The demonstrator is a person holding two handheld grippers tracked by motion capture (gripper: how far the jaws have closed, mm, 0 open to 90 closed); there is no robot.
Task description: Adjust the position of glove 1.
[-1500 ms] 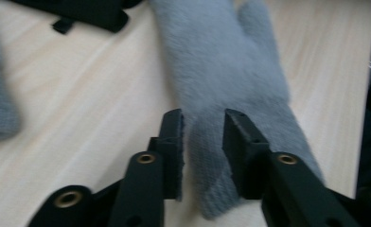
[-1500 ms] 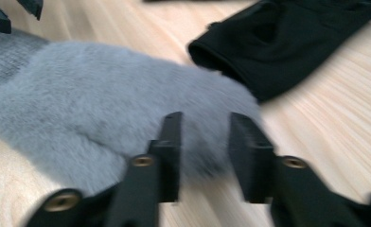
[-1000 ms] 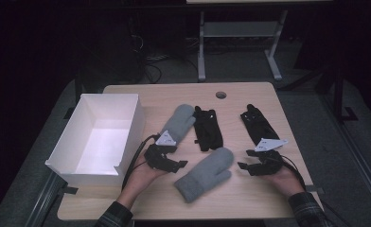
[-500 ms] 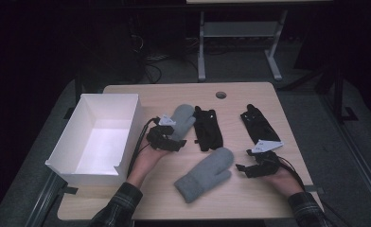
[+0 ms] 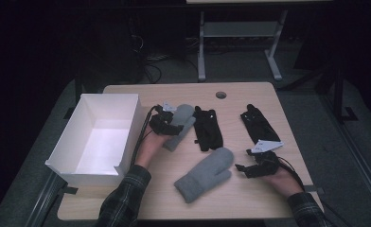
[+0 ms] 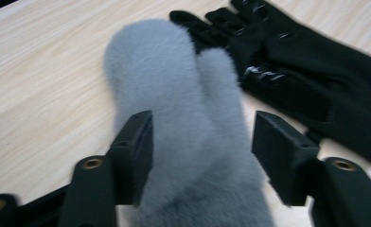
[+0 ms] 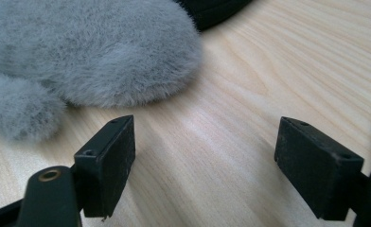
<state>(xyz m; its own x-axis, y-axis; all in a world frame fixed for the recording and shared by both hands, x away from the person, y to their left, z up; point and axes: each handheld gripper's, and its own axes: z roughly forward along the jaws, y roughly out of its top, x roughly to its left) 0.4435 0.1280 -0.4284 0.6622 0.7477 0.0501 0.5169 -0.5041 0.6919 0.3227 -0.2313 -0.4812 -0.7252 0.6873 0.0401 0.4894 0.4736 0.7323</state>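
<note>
The grey mitten (image 5: 181, 124) nearest the box is lying flat on the wooden table (image 5: 287, 101), a little to the 10 o'clock side of the table's middle in the high view, fingertip end pointing toward 12 o'clock; in the left gripper view the same grey mitten (image 6: 183, 118) is running up between the two black jaws, thumb lobe on its 3 o'clock side. The left gripper (image 5: 167, 124) is sitting over the mitten's cuff half; its jaws are standing spread on either side of the fleece, the 9 o'clock pad looking to be against the pile and the 3 o'clock pad showing a sliver of table between itself and the mitten, so nothing is being pinched.

At 3 o'clock of the mitten, just beside it, a black glove (image 5: 207, 128) is lying flat; in the left gripper view that black glove (image 6: 306, 61) is touching the mitten's thumb side. A second black glove (image 5: 257, 124) is lying farther toward 3 o'clock, apart from the first.

A second grey mitten (image 5: 205, 174) is lying slantwise toward 6 o'clock; the right gripper (image 5: 253, 166) is resting at its 3 o'clock, jaws held wide over bare wood, the mitten's tip (image 7: 103, 56) lying beyond them toward 11 o'clock.

A white box (image 5: 127, 137) is standing open at the table's 9 o'clock edge, just beside the left hand (image 5: 150, 147).
</note>
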